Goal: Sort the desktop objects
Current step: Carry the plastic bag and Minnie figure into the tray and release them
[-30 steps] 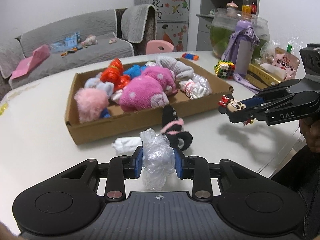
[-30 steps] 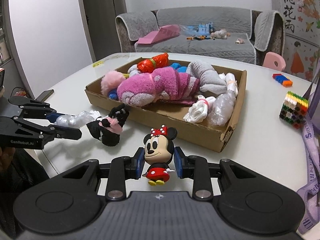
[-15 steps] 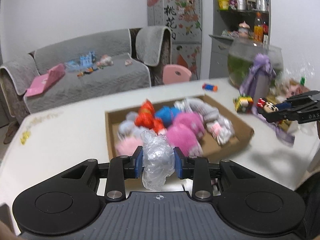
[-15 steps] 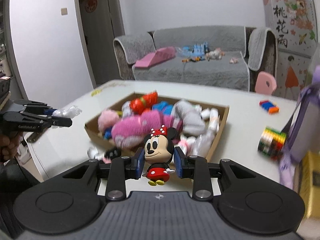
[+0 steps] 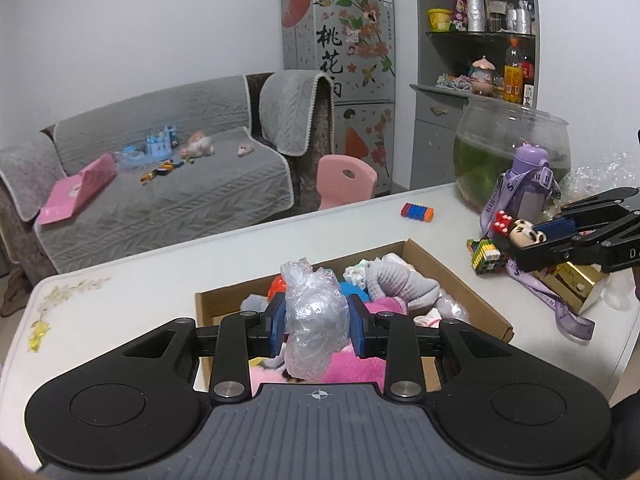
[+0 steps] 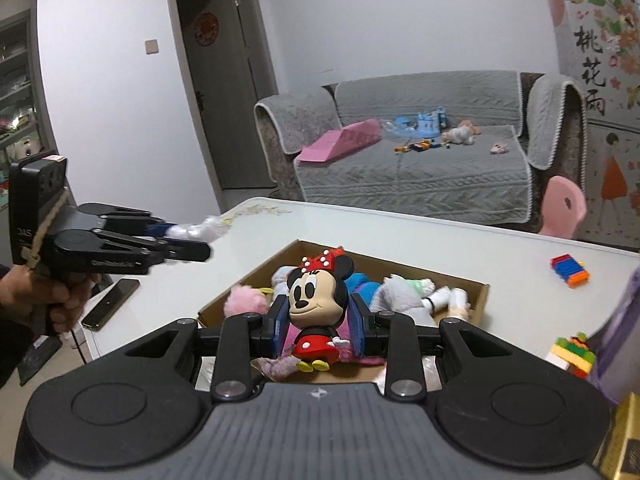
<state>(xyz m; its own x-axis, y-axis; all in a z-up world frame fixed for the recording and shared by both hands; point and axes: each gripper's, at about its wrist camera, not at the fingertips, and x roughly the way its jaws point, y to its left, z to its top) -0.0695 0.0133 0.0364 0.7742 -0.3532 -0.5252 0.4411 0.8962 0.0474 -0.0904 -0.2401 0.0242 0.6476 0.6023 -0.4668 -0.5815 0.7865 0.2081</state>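
Fingers of the left gripper (image 5: pixel 316 326) clamp a plastic bundle (image 5: pixel 314 320); right gripper (image 6: pixel 319 330) fingers clamp a mouse figurine (image 6: pixel 316 312).

Left gripper (image 5: pixel 316 326) clamped on crumpled plastic bag (image 5: pixel 314 320), above cardboard box (image 5: pixel 460 276) of plush toys; right gripper (image 5: pixel 532 236) (far right) pinching mouse figurine (image 5: pixel 520 232).

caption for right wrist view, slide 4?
Right gripper holds a Minnie figure above the toy-filled cardboard box.
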